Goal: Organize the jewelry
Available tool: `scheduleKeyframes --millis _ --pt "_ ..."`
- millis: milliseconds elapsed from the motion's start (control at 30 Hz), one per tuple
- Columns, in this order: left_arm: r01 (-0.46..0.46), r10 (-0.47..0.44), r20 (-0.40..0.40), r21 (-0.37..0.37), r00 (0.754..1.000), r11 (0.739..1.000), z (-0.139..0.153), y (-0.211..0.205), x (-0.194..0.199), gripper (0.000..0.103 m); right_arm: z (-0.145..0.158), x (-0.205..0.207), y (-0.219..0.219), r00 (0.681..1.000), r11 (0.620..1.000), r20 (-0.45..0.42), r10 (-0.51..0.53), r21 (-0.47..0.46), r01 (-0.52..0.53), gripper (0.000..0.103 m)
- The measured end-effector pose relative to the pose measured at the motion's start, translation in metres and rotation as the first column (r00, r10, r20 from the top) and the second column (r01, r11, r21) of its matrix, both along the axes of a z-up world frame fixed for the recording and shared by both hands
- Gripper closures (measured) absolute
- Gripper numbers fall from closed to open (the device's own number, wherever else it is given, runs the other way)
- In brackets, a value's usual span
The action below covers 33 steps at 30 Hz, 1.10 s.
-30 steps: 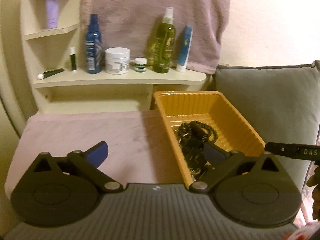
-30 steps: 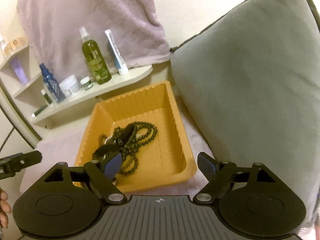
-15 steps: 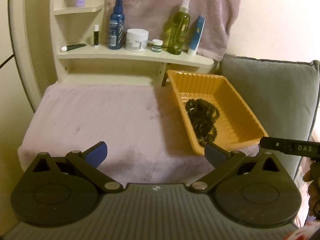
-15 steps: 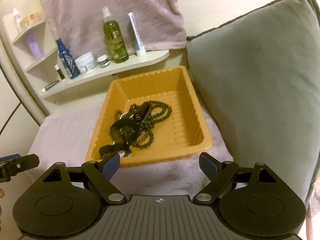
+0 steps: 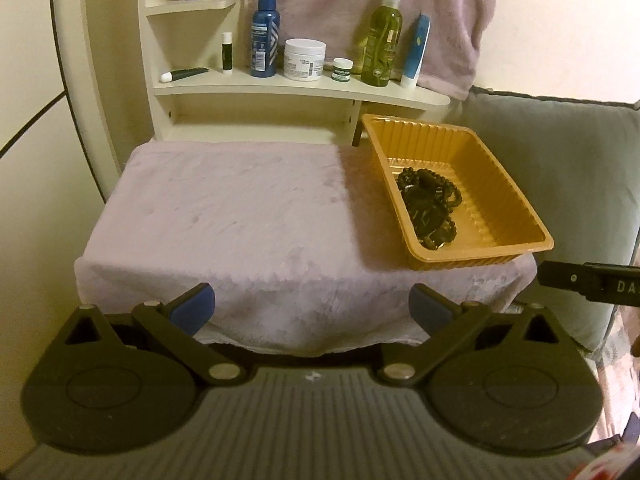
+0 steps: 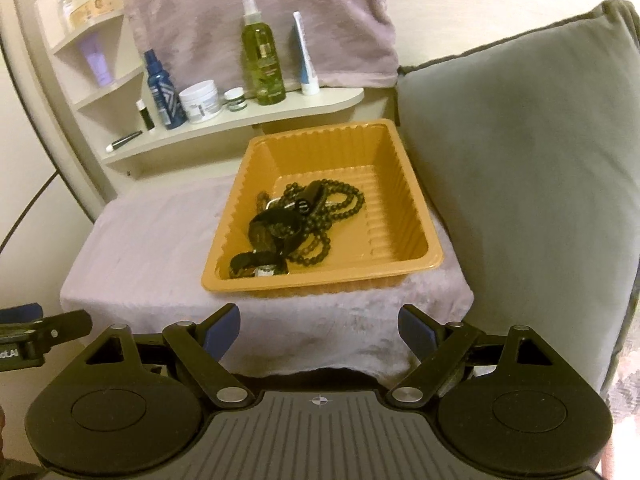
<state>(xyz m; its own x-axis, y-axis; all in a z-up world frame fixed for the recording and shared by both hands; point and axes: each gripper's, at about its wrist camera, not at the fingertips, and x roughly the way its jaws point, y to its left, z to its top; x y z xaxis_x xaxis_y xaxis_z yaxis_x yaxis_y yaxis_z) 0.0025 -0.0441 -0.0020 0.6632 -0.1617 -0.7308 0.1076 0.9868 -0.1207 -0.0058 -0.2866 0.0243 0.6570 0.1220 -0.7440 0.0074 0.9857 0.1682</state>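
The main risk from here lies in the tangle: the bead necklace (image 6: 320, 216) is wound through the other dark pieces in the orange tray (image 6: 416, 216), so a pinch on one strand would likely drag the whole clump up with it, or tip the light tray, whose near end sits close to the front edge of the fuzzy lilac cover (image 5: 240, 216) and could slide off. A grab aimed too low could also catch the tray's ribbed floor instead of a bead strand. Both tongs are empty with their blue-padded fingers spread wide apart: the left gripper (image 5: 312, 308) hovers in front of the cover, to the left of the tray, and the right gripper (image 6: 319, 328) hovers just in front of the tray's near wall, neither touching anything. The jewelry is a heap of small round dark beads looped over itself, with a dark strap-like piece (image 6: 276, 228) and a small pale metal bit near the tray's front-left corner; what exactly those pieces are is hard to tell. All of it lies inside the tray, toward its left half.
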Motion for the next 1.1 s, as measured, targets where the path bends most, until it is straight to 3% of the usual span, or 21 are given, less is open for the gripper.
scheduleKeyframes --millis 400,1100 --pt "-0.013 0.013 0.037 0.023 0.999 1.000 0.008 -0.007 -0.016 0.000 0.018 -0.021 0.020 0.998 0.999 0.049 0.032 -0.022 -0.031 0.017" --pt "0.011 -0.012 0.044 0.035 0.999 0.999 0.009 -0.010 -0.019 0.000 0.011 -0.021 0.025 0.998 0.998 0.016 0.061 -0.025 -0.060 0.017"
